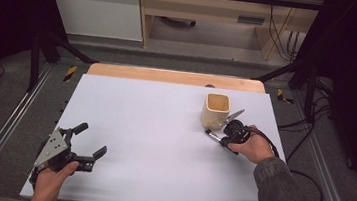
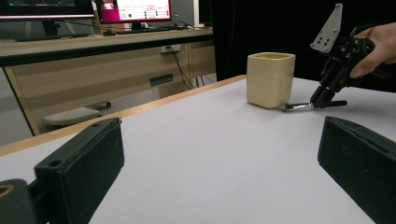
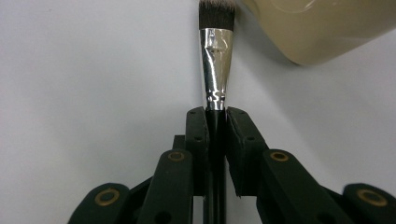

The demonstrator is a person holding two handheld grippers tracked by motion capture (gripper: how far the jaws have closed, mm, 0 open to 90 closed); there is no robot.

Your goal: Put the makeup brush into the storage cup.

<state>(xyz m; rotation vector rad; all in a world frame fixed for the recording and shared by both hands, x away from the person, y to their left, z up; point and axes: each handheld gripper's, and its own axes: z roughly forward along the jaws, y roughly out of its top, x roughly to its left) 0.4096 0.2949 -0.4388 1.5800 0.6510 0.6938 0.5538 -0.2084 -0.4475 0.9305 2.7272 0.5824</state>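
Two grippers sit apart: the right gripper [image 3: 215,114] clamps a paintbrush [image 3: 215,70] just beside the cream cup [image 1: 215,111] at far right. Near left, the left gripper [image 1: 89,144] rests with jaws wide and empty on the white table [image 1: 152,143].

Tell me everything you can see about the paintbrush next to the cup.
The paintbrush is flat, with a dark handle, a shiny creased metal ferrule and dark bristles with paler tips. It lies low on the white table, nearly level. The right gripper is shut on its handle just behind the ferrule. Its bristle end reaches the foot of the cream cup; whether they touch is unclear.
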